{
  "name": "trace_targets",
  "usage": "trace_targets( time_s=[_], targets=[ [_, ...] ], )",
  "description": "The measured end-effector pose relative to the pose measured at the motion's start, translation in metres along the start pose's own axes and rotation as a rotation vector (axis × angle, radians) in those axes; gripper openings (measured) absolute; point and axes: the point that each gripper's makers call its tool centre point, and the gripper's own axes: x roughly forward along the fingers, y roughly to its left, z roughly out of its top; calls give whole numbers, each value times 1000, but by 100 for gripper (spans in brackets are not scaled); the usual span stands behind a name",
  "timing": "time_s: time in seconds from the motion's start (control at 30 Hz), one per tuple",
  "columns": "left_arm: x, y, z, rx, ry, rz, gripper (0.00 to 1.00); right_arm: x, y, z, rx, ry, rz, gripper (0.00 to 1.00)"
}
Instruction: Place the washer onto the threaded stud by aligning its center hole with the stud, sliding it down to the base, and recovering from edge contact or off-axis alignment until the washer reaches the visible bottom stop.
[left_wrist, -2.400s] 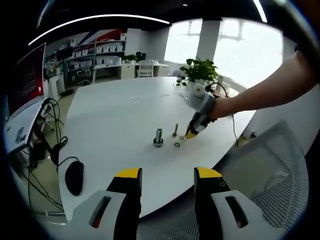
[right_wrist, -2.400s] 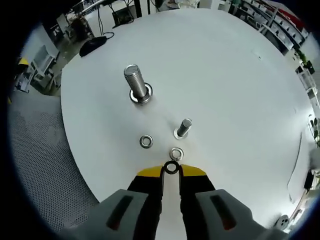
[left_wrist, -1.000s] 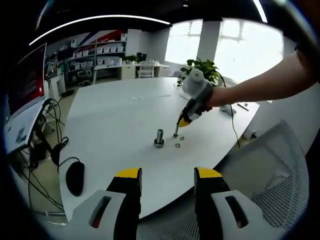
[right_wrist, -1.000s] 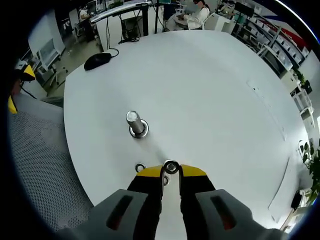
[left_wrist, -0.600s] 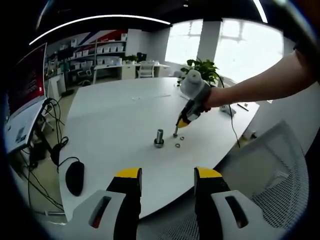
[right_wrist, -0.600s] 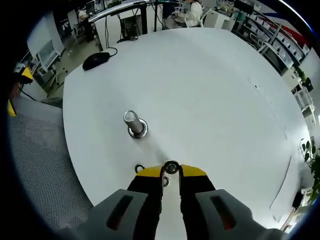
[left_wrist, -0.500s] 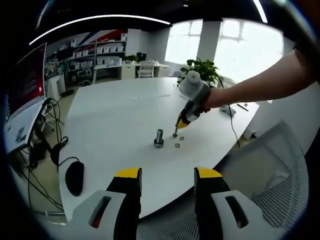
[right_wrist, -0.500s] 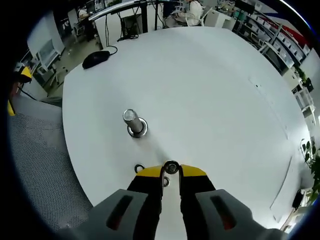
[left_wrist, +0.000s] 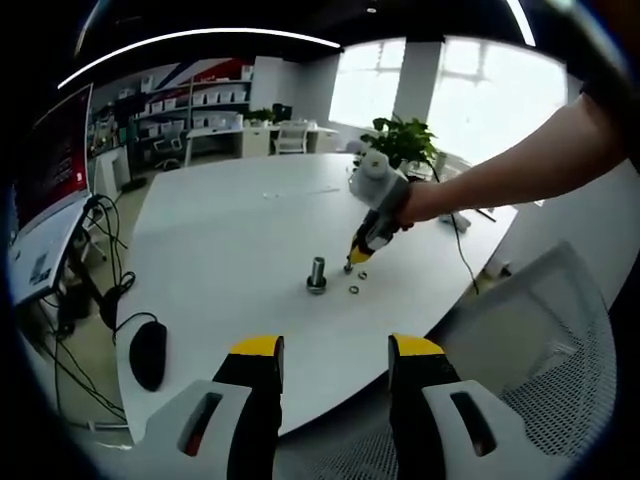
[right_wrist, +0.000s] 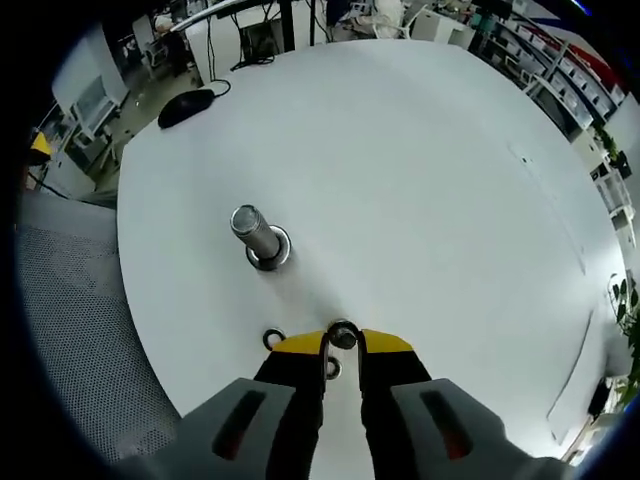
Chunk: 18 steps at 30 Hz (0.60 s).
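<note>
Washer (right_wrist: 342, 336): pinched at the tips of the right gripper (right_wrist: 342, 345), jaws closed on its rim, just above the white worktop (right_wrist: 420, 180).
Worktop: round, carrying everything.
Left gripper (left_wrist: 330, 360): off the near edge, jaws parted, holding nothing.
Large bolt (right_wrist: 252, 234): upright, far-left of the washer.
Loose ring (right_wrist: 273, 338): flat, just left of the right jaws.

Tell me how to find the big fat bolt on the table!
Start at the big white table. Near its edge by the mesh chair, the big bolt stands upright, alone, on a wide ring base. It is far thicker than the small washers lying flat near the right gripper.
</note>
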Motion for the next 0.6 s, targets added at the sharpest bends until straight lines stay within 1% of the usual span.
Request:
trace_targets(
  time_s=[0.07,0.17,0.23,0.3,0.43,0.47,0.53,0.6],
  targets=[
    [0,0,0,0,1,-1,40,5,1,0,1,5,4,14],
    [-1,-1,0,-1,2,-3,40,8,4,-4,6,10,3,14],
    [-1,-2,1,-3,1,-4,40,10,5,-1,-2,22,8,14],
    [-1,-3,2,-2,1,-5,40,15,4,-4,2,28,12,14],
    [-2,-4,2,-4,1,-6,40,14,10,-8,0,33,16,14],
    [-2,-4,2,-4,0,-7,40,15,9,-8,0,37,18,14],
    [-2,-3,2,-5,0,-5,40,23,3,-9,4,44,25,15],
    [-2,-3,3,-9,-2,-4,40,25,1,-8,2,38,23,15]
  ],
)
